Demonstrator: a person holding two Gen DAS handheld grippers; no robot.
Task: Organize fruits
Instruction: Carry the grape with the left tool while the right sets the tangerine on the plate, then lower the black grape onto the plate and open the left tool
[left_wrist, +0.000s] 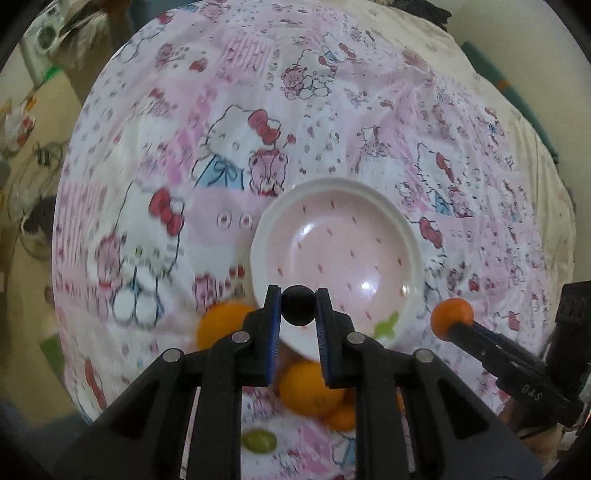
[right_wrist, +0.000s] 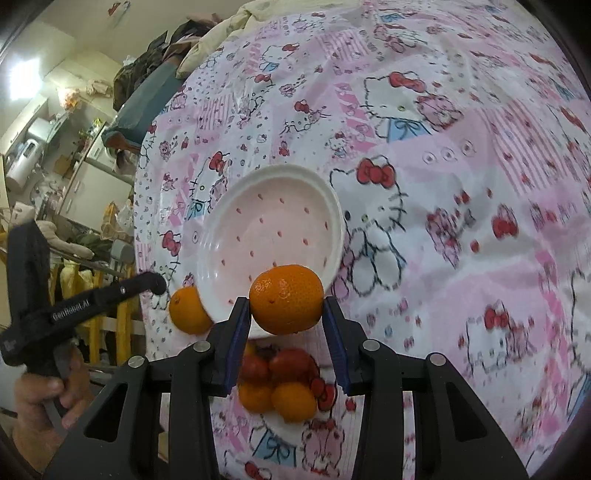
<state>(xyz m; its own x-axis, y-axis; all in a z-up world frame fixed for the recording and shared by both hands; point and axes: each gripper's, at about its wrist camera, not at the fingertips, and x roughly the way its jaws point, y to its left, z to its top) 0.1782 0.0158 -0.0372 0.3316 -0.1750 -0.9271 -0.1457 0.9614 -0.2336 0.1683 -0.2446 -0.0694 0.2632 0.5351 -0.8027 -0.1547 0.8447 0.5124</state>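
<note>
Our left gripper (left_wrist: 298, 306) clamps a small dark round fruit (left_wrist: 299, 305) we cannot identify, over the pink speckled ceramic bowl (left_wrist: 413, 236). Our right gripper (right_wrist: 287, 304) pinches a round orange mandarin (right_wrist: 286, 299) between its jaws at the bowl's near rim; loose fruits below are half hidden and blurred.

Left wrist view: looks forward and down along the left gripper (left_wrist: 298, 306), close above the near rim of the pink bowl (left_wrist: 413, 236).
Right wrist view: the same forward, downward look along the right gripper (right_wrist: 287, 308), close.
Shared: bowl (right_wrist: 332, 206), patterned bedsheet (right_wrist: 461, 184), each other's gripper.
</note>
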